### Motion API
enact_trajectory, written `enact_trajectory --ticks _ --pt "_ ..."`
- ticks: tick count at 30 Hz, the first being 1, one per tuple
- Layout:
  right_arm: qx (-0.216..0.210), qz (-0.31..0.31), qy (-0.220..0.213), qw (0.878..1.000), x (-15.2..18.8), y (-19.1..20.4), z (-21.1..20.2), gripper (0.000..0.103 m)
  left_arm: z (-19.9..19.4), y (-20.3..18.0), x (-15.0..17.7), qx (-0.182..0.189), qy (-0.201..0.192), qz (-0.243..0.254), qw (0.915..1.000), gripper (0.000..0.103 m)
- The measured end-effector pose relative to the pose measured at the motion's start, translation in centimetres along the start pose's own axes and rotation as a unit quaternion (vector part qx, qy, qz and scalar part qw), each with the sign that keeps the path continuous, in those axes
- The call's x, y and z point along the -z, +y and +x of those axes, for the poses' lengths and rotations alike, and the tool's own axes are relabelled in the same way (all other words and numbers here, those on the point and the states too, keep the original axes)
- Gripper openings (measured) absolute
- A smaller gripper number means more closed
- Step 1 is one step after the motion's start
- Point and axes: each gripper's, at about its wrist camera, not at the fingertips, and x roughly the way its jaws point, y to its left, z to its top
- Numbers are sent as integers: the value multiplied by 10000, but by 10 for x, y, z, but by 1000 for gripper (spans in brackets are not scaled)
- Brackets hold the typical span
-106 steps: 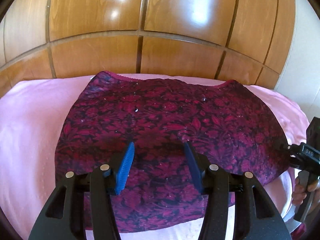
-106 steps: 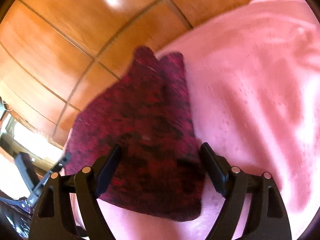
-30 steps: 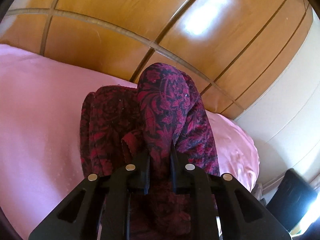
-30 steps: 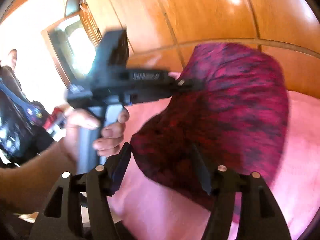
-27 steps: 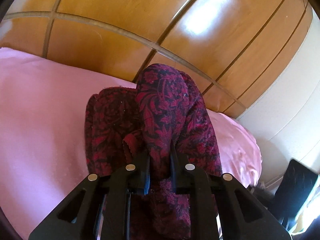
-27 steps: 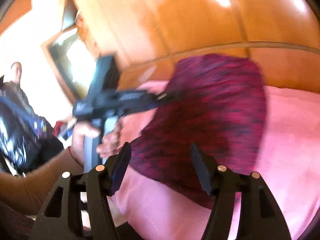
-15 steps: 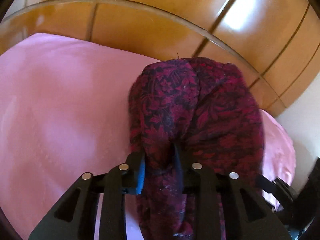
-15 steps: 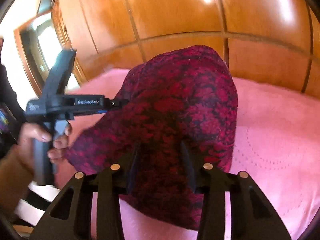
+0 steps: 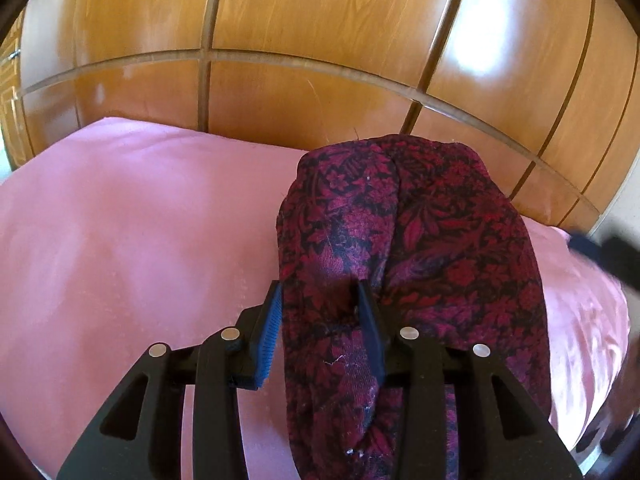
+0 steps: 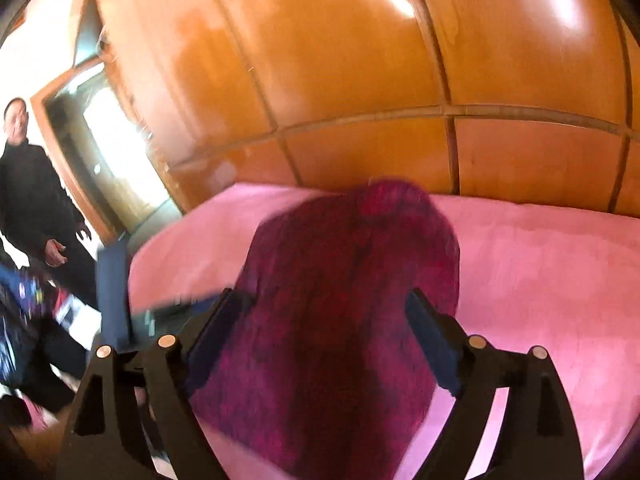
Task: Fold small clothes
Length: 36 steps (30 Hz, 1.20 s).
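A small dark garment with a crimson floral print on black is seen folded over into a long doubled strip, laid lengthwise straight ahead of the left tool and bunched between and beneath its blue-padded fingers.

1. Bright daylight; white glare patches sit on the glossy wooden panels.
2. The doorway is blown out white.
3. The right view is motion-blurred, smearing the red cloth.
4. Fisheye bending curves edges; corners go black.
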Motion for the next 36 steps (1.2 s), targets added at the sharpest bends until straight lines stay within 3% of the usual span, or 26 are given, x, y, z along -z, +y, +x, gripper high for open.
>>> enact_trajectory --ticks 4,8,10,15,19,22,30,36 --pt "157 224 673 9974 -32 -6 53 78 8 1 0 -53 87 -9 9999 37" --pt "1070 -78 1349 9850 -30 -19 129 79 24 6 4 20 144 -173 9997 39" --pt "1277 -174 1492 9804 -25 -22 143 81 29 9 3 11 144 -231 9996 39" --pt "1097 -141 1064 9882 -23 -25 116 85 21 8 3 11 -20 -394 9992 50" --pt "838 -121 335 9958 -7 -25 66 96 3 8 3 10 -172 -479 9987 55" --pt "722 128 157 9972 4 -34 38 97 -10 7 6 -113 -244 -436 9987 55" --pt "119 1006 411 9940 61 -84 2 100 -2 15 24 -190 14 -417 9989 68" --pt "-579 1432 519 9866 86 -96 2 100 4 26 27 248 51 -419 9988 68"
